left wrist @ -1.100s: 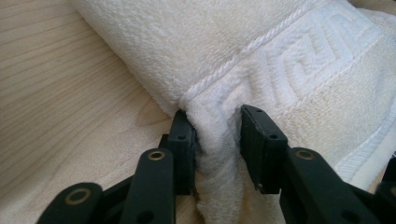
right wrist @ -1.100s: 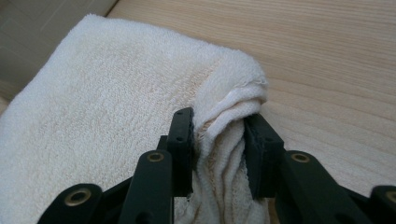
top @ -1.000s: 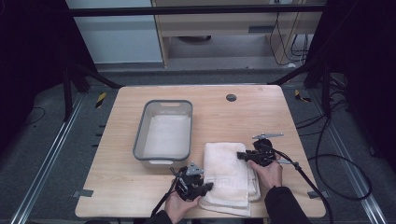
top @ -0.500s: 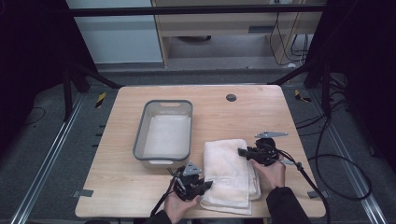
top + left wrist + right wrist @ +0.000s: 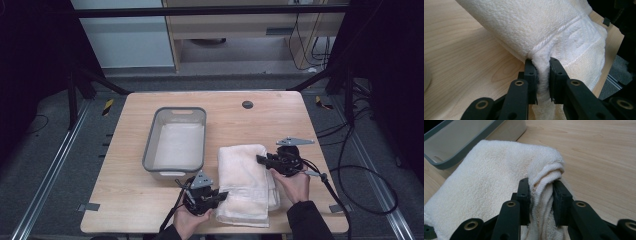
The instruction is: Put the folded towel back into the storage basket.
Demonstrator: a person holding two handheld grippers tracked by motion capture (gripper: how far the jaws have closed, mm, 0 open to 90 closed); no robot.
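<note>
We had a folded white towel (image 5: 247, 182) lying on the wooden table (image 5: 130, 200), just beside the grey tub (image 5: 150, 150). The tub sat to the left of the towel in the high view, and its near corner was close to the towel's edge.

Our left gripper (image 5: 216, 196) was at the near left corner of the towel. Its jaws had just been closing, and now they pinched a thick fold of the towel (image 5: 564, 32) between them. In the left gripper view the cloth was squeezed tight between the two black pads.

Our right gripper (image 5: 261, 160) was at the right side of the towel, farther from us. Its jaws also pinched the towel (image 5: 486, 185), with a bunched corner of cloth pushed up between them. In the right gripper view the tub (image 5: 451, 161) showed behind the towel, at the upper left
</note>
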